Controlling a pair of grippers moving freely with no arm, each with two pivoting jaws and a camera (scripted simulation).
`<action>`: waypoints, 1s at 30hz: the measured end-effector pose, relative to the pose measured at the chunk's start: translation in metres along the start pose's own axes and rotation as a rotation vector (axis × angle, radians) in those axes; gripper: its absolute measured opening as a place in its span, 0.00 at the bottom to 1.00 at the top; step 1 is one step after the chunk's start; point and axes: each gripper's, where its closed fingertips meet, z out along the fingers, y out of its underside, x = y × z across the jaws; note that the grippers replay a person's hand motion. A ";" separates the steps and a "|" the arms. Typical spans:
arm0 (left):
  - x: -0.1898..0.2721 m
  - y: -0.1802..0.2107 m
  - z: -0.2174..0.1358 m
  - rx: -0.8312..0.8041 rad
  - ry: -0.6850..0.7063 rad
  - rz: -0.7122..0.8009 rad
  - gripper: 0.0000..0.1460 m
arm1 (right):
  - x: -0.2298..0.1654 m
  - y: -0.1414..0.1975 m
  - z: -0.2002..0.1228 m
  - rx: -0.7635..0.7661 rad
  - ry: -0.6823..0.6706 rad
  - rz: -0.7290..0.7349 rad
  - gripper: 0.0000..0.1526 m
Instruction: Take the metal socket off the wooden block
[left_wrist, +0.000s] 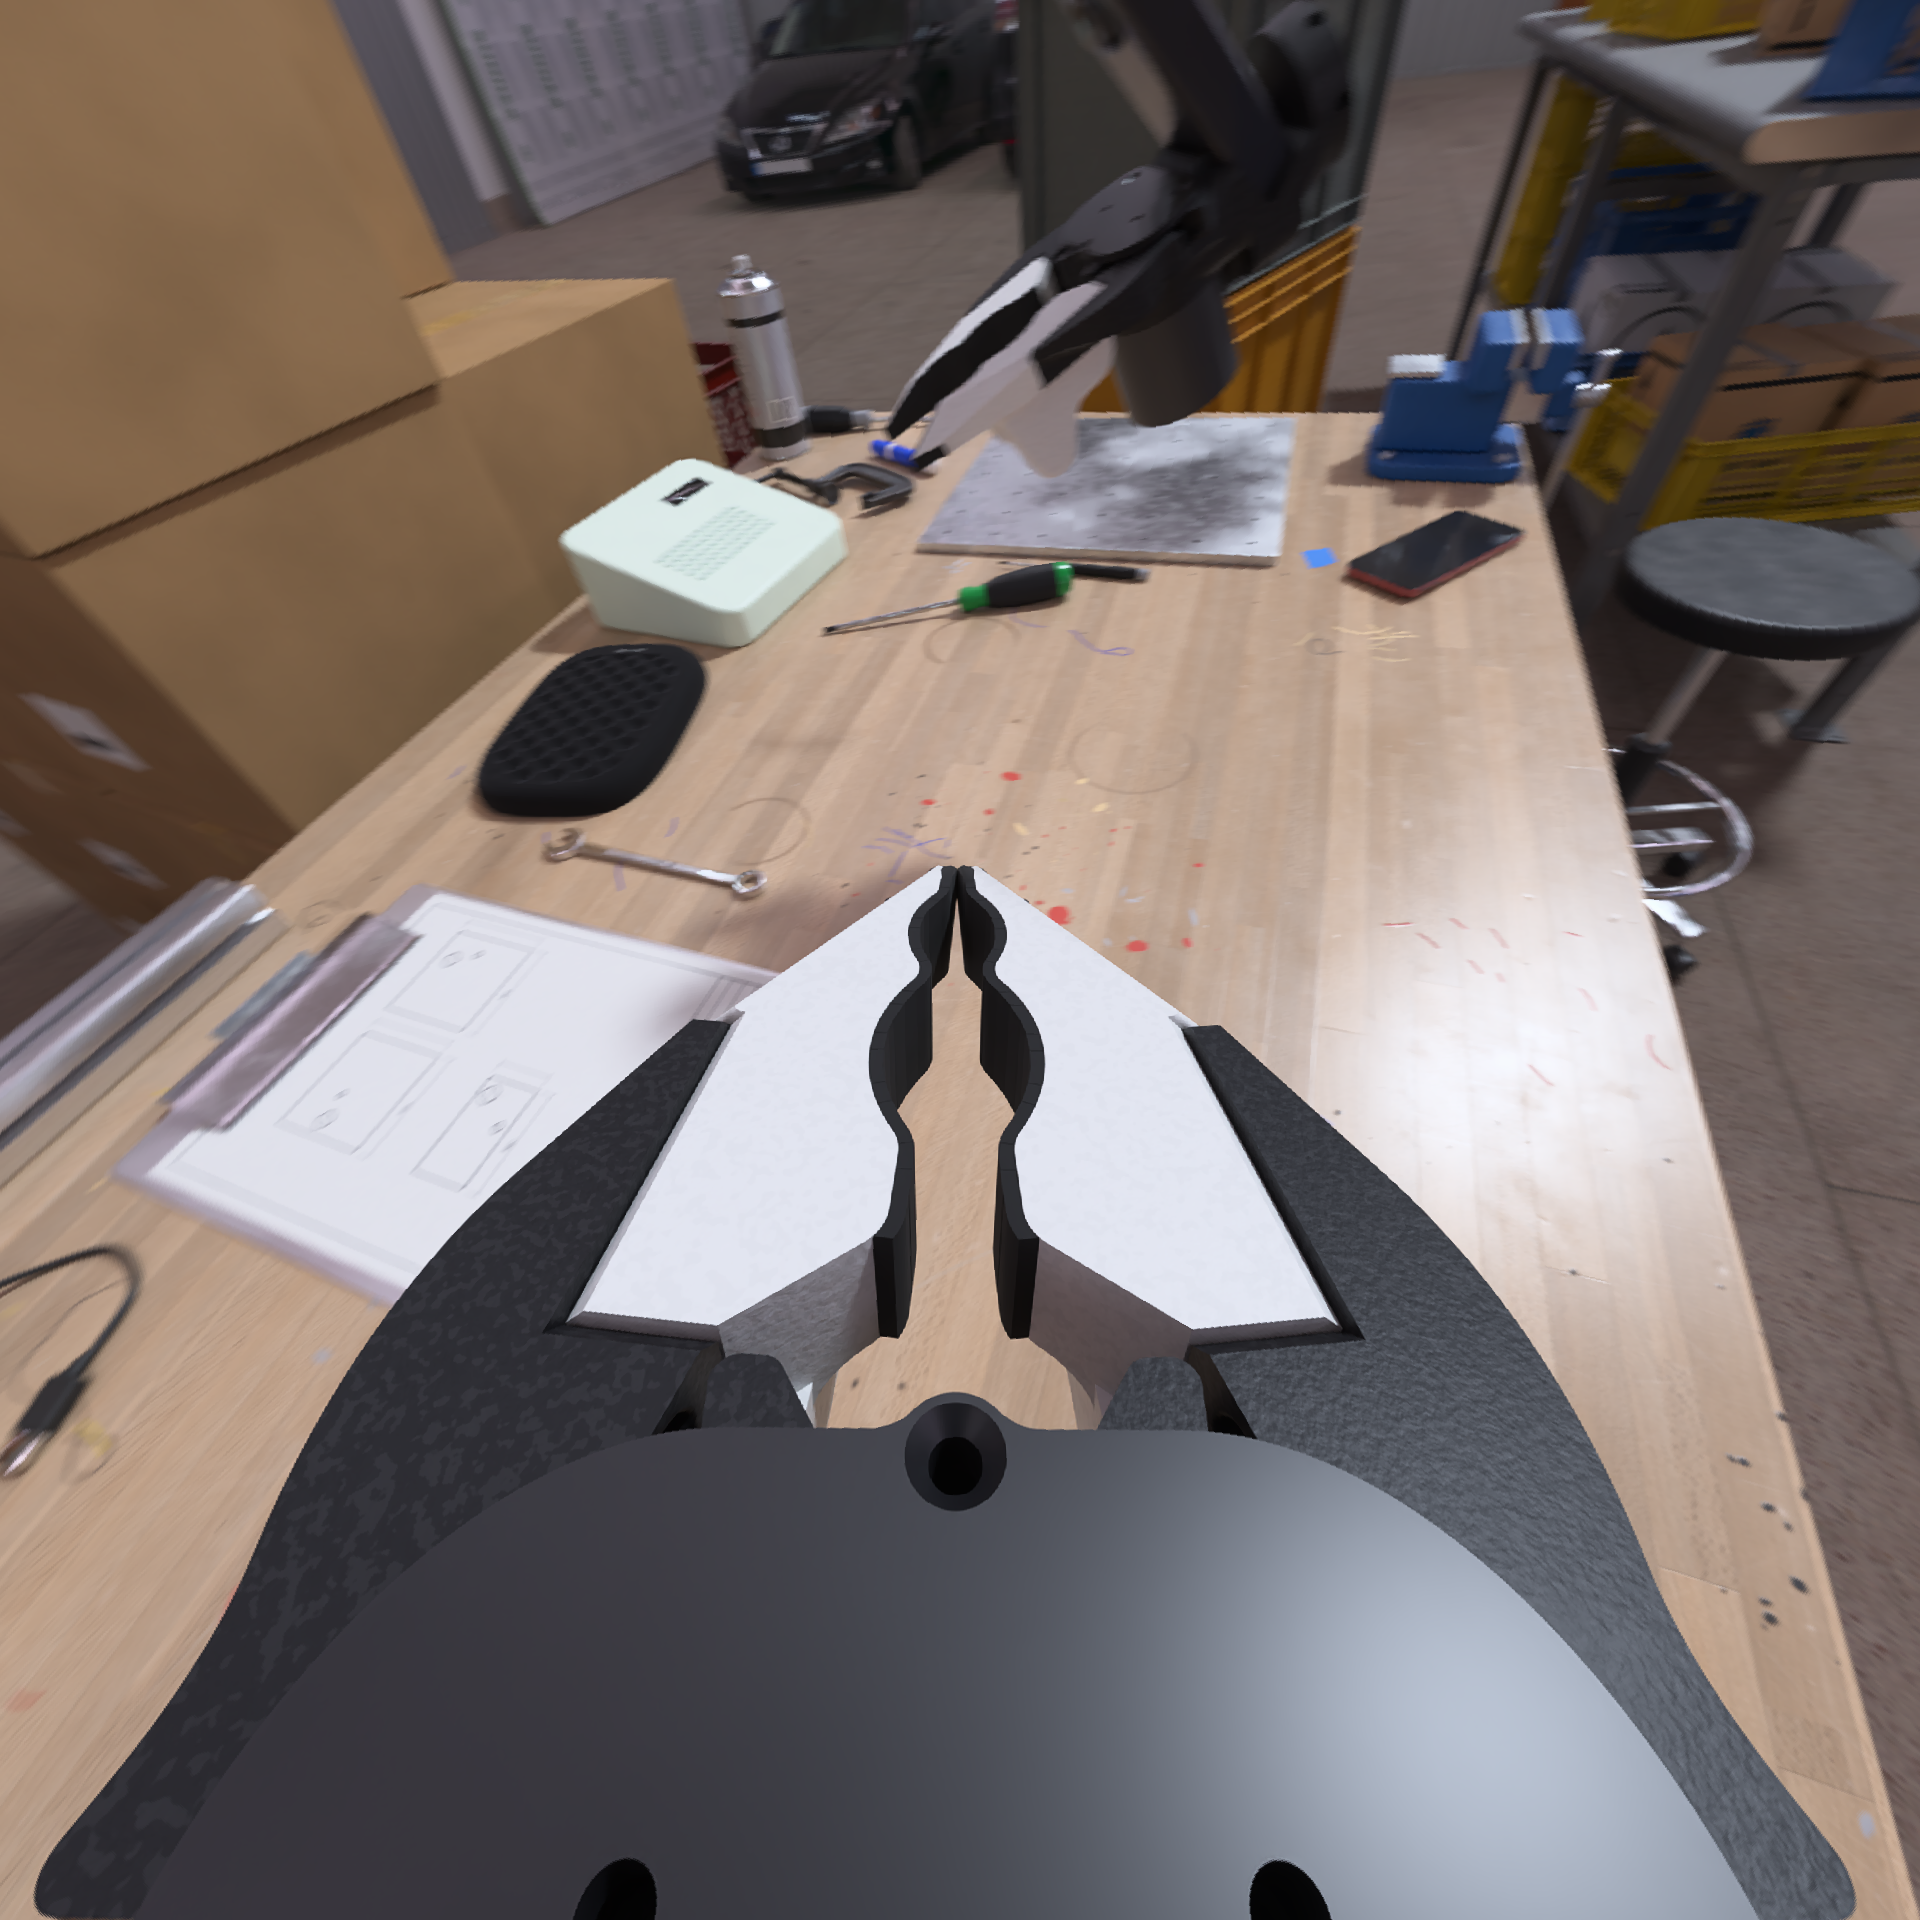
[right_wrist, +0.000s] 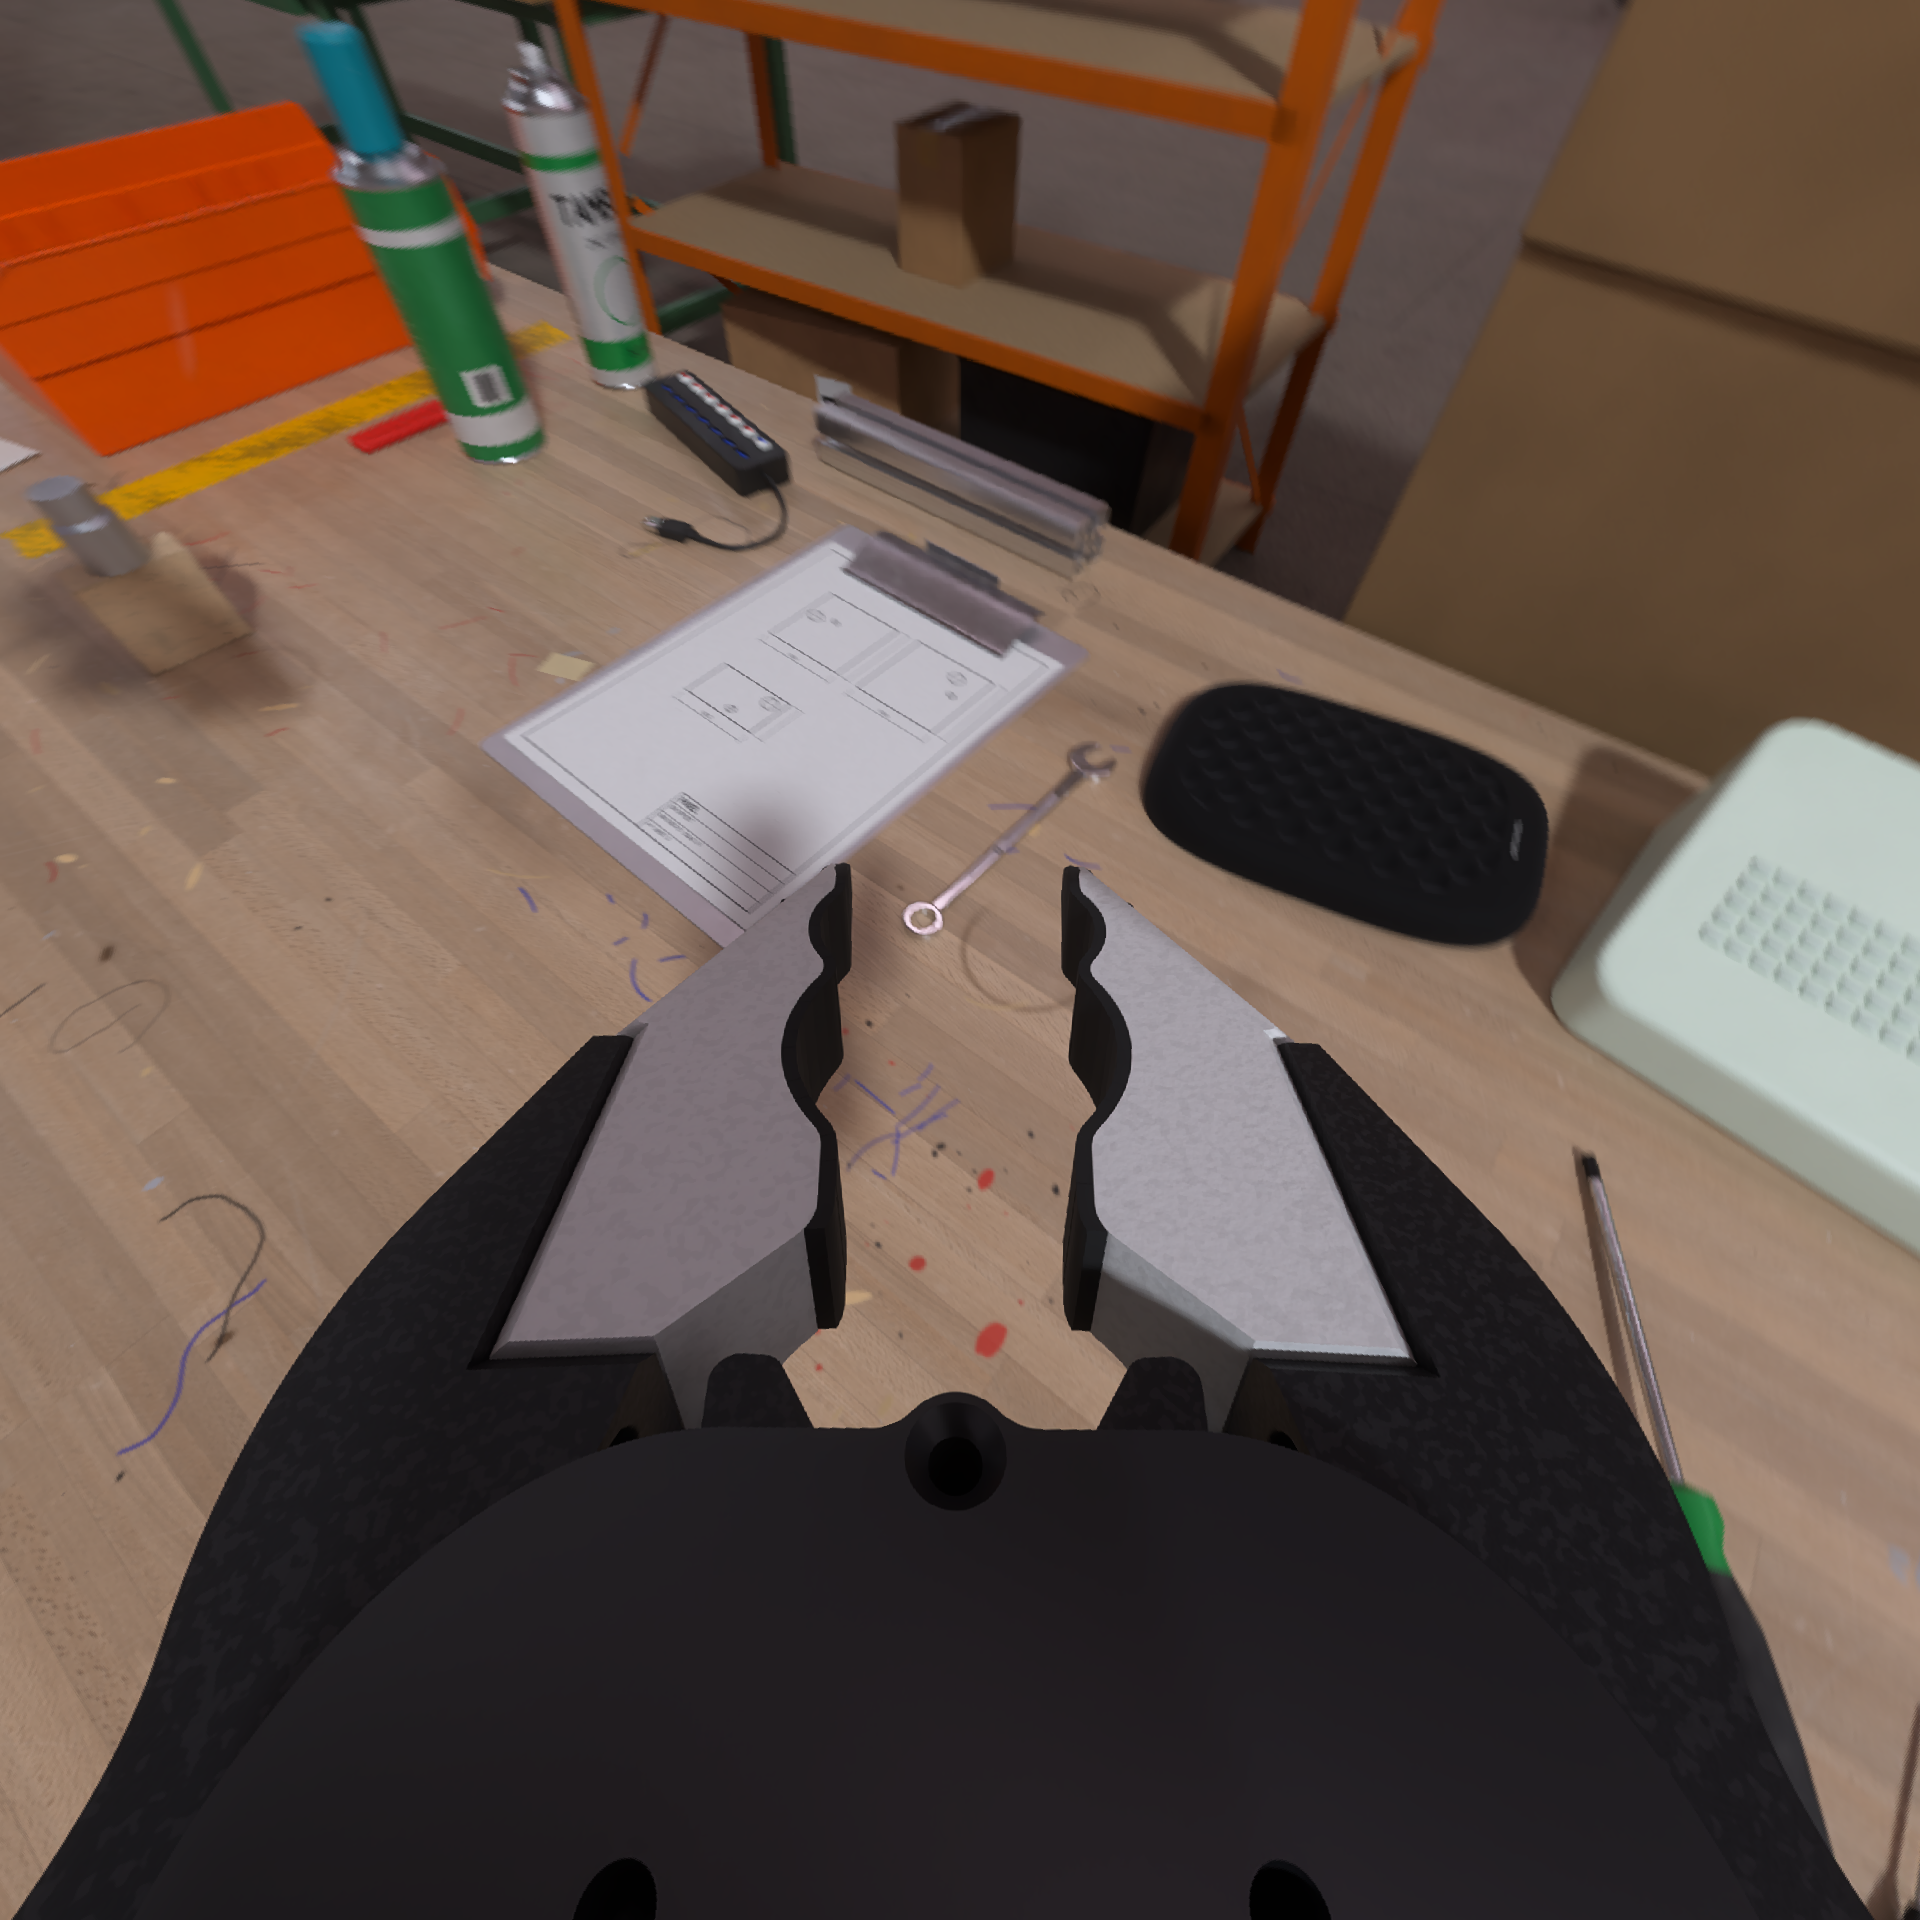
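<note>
Left gripper (left_wrist: 957, 878) closed, empty; right gripper (right_wrist: 956, 883) open, empty, well apart from metal socket (right_wrist: 85, 525) on wooden block (right_wrist: 171, 613).

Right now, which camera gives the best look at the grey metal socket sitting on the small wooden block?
The right wrist view. The grey metal socket stands on the small wooden block at the far left of the workbench, slightly blurred but unobstructed. The left wrist view shows neither socket nor block.

Two wrist views, high above workbench (left_wrist: 1299, 831), facing opposite ways (sharing clipboard (right_wrist: 790, 717))
</note>
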 end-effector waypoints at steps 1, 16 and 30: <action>-0.006 0.000 -0.006 -0.005 -0.035 0.000 0.00 | -0.009 -0.006 -0.001 0.015 -0.017 -0.026 0.26; -0.155 0.129 -0.187 -0.376 -0.869 -0.272 0.37 | -0.107 -0.033 0.018 0.030 -0.231 -0.212 0.26; -0.183 0.238 -0.202 -0.482 -0.963 -0.677 0.51 | -0.119 -0.031 0.026 0.023 -0.259 -0.223 0.25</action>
